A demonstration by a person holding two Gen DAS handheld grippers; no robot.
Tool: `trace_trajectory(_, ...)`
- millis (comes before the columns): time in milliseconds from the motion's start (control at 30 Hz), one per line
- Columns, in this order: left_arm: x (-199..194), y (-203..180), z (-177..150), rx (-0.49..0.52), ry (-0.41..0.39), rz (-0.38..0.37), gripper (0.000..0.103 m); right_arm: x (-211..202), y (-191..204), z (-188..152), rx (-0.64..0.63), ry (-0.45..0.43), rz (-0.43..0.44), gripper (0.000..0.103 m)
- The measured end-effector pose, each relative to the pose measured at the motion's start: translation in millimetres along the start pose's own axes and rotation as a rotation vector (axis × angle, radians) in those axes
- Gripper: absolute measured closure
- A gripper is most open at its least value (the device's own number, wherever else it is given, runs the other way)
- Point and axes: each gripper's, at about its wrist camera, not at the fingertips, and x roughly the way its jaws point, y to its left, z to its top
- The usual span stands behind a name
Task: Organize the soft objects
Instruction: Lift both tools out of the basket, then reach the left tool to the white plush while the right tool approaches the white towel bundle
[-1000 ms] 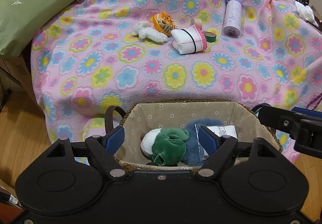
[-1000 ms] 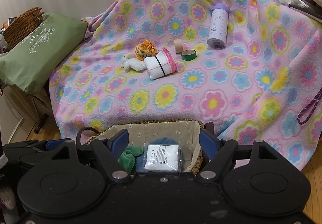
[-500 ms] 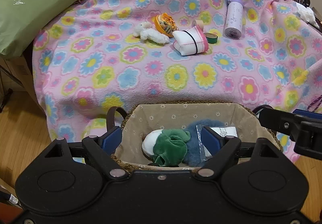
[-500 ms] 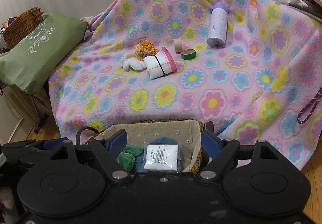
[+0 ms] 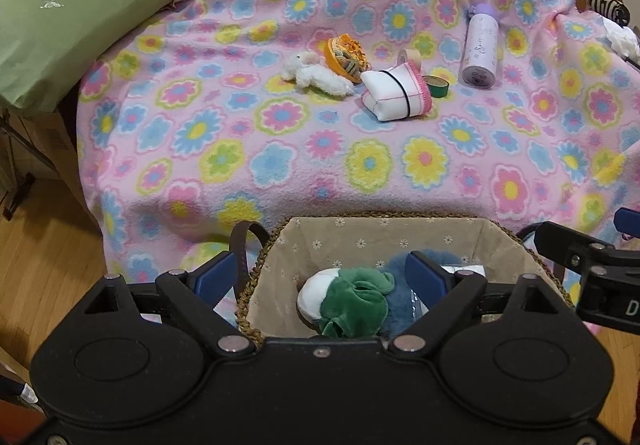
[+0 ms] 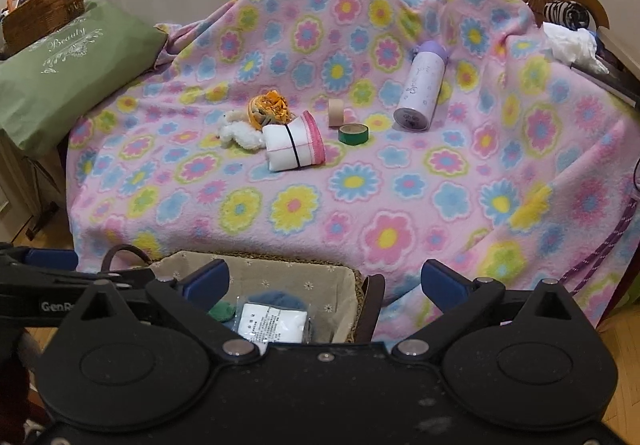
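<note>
A woven basket [image 5: 400, 219] with a beige flowered lining stands in front of the blanket. In it lie a green and white plush [image 5: 352, 305], a blue fluffy toy [image 5: 400, 269] and a white sealed packet [image 6: 272, 325]. My left gripper [image 5: 320, 273] hangs over the basket, its jaws opening with nothing pressed between the pads. My right gripper [image 6: 326, 281] hangs over the basket's right rim [image 6: 360, 283], jaws opening wide and empty. On the blanket lie a white plush [image 5: 312, 75], an orange bundle [image 5: 348, 53] and a folded white cloth [image 5: 396, 93] with pink trim.
A pink flowered blanket [image 5: 280, 165] covers the surface. On it lie a lilac bottle [image 5: 480, 53], a green tape roll [image 5: 436, 86] and a beige tape roll [image 6: 336, 111]. A green cushion [image 5: 60, 13] lies at the left; wooden floor [image 5: 40, 265] lies below.
Both grippers' jaws have spread wider. The right wrist view has swung to the right, so the basket sits further left in it. The things in the basket have not moved.
</note>
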Motion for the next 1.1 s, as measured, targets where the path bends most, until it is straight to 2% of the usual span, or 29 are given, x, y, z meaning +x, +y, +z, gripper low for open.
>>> trace_trajectory(200, 11, 8, 13, 0.003, -0.005, 0.039, 0.015, 11, 0, 5, -0.026, -0.039, -0.019, 0.000)
trace_trajectory(533, 40, 22, 59, 0.073, -0.055, 0.082, 0.012, 47, 1, 40, -0.085, -0.024, 0.002, 0.000)
trace_trajectory(733, 73, 21, 84, 0.142, -0.096, 0.101, 0.010, 83, -2, 65, -0.119, -0.002, -0.002, 0.000)
trace_trajectory(1100, 148, 15, 116, 0.224, -0.143, 0.069, 0.010, 158, -16, 100, -0.106, 0.073, -0.030, 0.001)
